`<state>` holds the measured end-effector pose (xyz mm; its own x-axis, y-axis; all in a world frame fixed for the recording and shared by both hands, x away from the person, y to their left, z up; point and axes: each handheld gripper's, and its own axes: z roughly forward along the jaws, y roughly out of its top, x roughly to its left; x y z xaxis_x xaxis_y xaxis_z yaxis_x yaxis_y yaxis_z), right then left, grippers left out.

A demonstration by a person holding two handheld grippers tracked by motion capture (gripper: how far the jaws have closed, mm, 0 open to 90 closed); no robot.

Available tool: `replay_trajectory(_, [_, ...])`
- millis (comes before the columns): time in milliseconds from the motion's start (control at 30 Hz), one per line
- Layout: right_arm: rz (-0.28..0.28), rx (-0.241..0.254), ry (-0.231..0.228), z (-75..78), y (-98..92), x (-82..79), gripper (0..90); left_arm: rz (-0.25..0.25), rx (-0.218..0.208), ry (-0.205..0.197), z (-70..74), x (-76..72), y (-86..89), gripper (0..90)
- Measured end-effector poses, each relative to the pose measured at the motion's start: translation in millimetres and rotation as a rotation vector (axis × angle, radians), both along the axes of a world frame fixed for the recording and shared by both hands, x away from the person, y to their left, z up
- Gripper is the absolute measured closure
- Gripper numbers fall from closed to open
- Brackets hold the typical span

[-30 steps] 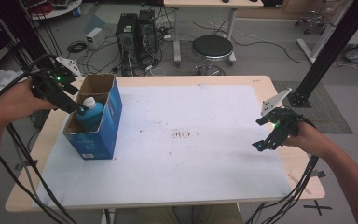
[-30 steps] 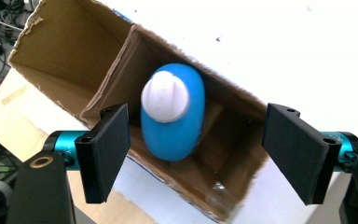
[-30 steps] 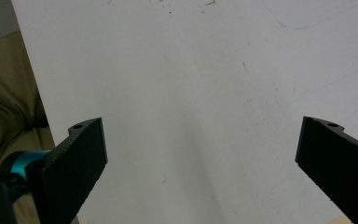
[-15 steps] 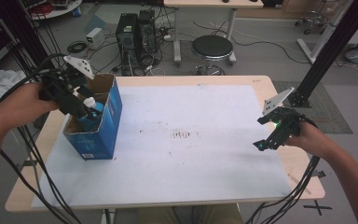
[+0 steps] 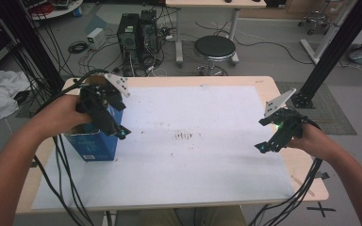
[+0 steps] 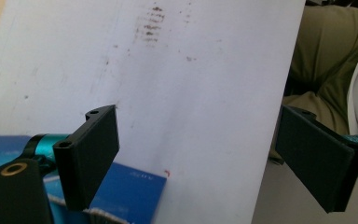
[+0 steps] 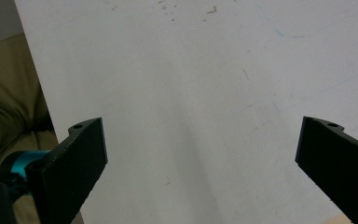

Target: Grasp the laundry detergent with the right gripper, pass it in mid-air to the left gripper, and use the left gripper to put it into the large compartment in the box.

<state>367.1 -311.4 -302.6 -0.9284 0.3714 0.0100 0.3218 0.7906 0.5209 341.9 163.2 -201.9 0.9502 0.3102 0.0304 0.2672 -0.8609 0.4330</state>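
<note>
- The blue box (image 5: 93, 143) stands upright at the left side of the table (image 5: 268, 89), on the white sheet (image 5: 193, 165). Its long axis runs away from me toward the far edge, and its open top faces up.
- In the high view the box shows a flat blue near face with a small pale label low on it and some faint print; my left hand (image 5: 63, 117) and the tool cover most of its top, so I cannot tell what is inside.
- In the left gripper view a corner of the blue box (image 6: 121, 191) sits low between the jaws, smooth and card-like, with a pale frayed edge at the bottom.
- My left gripper (image 5: 118, 129) hovers over the box's right top edge, tilted down toward the sheet; its jaws stand wide apart with nothing between them.
- My right gripper (image 5: 267, 143) hangs above the right part of the sheet, well apart from the box, jaws spread wide and empty.
- The jaws are flat black rectangular plates, matte, each with a small hole at the corner, on teal fittings.
- The sheet is matte white with brownish smudges (image 5: 184, 136) near its middle; the table rim is pale wood with rounded corners.
</note>
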Motion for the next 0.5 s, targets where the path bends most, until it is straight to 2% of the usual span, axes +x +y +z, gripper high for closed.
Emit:
replay_trajectory(33, [0.0,0.0,0.0,0.0,0.0,0.0,1.0,-0.004,-0.002,0.0,-1.1,0.2,-3.7,14.1])
replay_trajectory(67, [0.0,-0.002,0.001,0.0,0.2,0.0,1.0,-0.009,0.009,0.013,-4.4,1.9,-11.5,4.8])
replay_trajectory(100, [0.0,-0.002,0.001,0.0,0.2,0.0,1.0,-0.009,0.009,0.013,-4.4,1.9,-11.5,3.3])
replay_trajectory(400, [0.003,0.003,-0.004,-0.6,4.7,-0.6,1.0,-0.041,0.039,0.015,-18.3,7.9,-40.4,3.3])
replay_trajectory(467, [0.005,0.003,-0.006,-0.7,5.3,-0.5,1.0,-0.039,0.04,0.023,-20.1,8.2,-42.4,3.4])
replay_trajectory(500, [0.004,0.004,-0.005,-0.5,6.3,-0.5,1.0,-0.005,0.055,0.031,-24.0,10.1,-45.9,3.4])
